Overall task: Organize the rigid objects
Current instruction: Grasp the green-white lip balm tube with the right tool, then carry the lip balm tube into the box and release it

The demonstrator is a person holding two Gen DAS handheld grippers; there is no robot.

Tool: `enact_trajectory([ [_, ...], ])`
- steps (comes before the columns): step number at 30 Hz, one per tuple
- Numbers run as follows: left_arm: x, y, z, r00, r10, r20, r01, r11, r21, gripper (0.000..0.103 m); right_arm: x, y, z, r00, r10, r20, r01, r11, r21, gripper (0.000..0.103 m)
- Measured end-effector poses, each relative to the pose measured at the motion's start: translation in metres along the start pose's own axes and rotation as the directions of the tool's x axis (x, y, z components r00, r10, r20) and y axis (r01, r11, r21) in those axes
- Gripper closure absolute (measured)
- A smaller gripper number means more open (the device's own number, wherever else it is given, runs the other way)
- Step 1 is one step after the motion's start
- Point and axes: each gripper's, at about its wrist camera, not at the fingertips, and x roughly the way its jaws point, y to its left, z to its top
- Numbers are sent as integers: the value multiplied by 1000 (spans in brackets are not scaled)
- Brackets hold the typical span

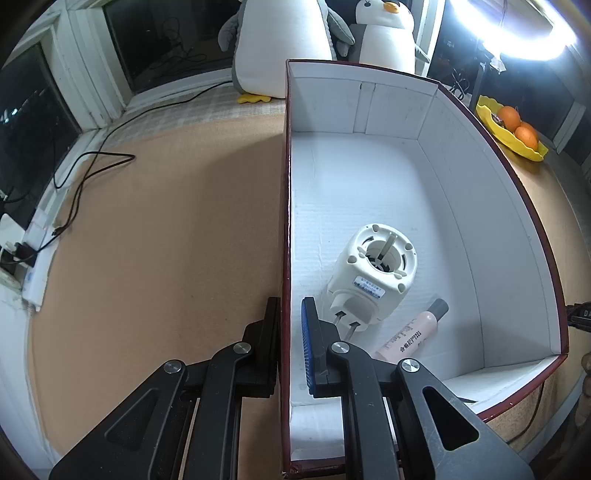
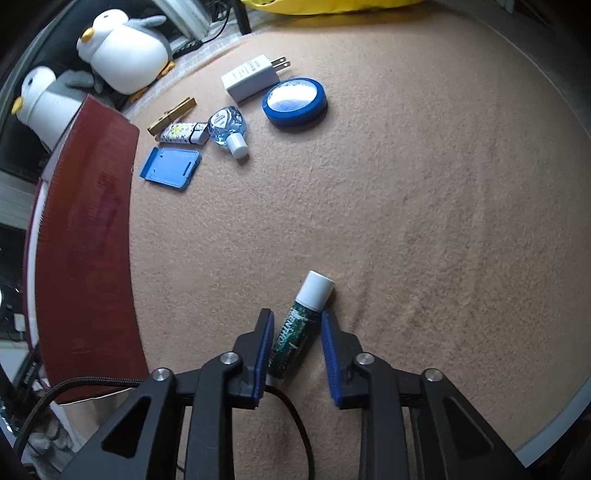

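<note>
My left gripper (image 1: 290,314) is shut on the left wall of a red box with a white inside (image 1: 286,221), one finger outside, one inside. In the box lie a white plug-in device (image 1: 373,273) and a pink tube (image 1: 413,334). My right gripper (image 2: 297,325) is open, its fingers either side of a green menthol tube with a white cap (image 2: 299,325) lying on the tan mat; the pads are apart from it. The box's red outer wall (image 2: 88,236) shows at the left of the right wrist view.
On the mat lie a blue card holder (image 2: 170,168), a clear blue bottle (image 2: 227,129), a patterned lighter-like item (image 2: 183,133), a wooden clothespin (image 2: 171,114), a white charger (image 2: 251,77) and a blue round tin (image 2: 294,101). Plush penguins (image 1: 384,33) and a yellow fruit bowl (image 1: 509,129) stand behind.
</note>
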Motion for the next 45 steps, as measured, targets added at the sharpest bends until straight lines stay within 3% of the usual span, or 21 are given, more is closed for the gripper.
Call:
enact_trajectory([
  [3, 0, 0, 0, 1000, -1, 0, 1, 1000, -1, 93, 4, 10, 4, 1000, -28, 6, 28, 998, -52, 89],
  [15, 1, 7, -2, 1000, -7, -2, 7, 999, -35, 93, 7, 9, 25, 998, 14, 66, -12, 1000, -20, 89],
  [22, 0, 10, -3, 1000, -5, 5, 5, 998, -60, 93, -16, 23, 31, 990, 21, 137, -11, 997, -71, 89],
  [29, -3, 11, -6, 1000, -1, 11, 1, 997, -75, 93, -49, 48, 38, 975, 78, 209, -46, 987, -154, 89],
  [45, -10, 13, -12, 999, 25, 31, -20, 991, -133, 93, -92, 131, 35, 947, 238, 217, -139, 910, -392, 89],
])
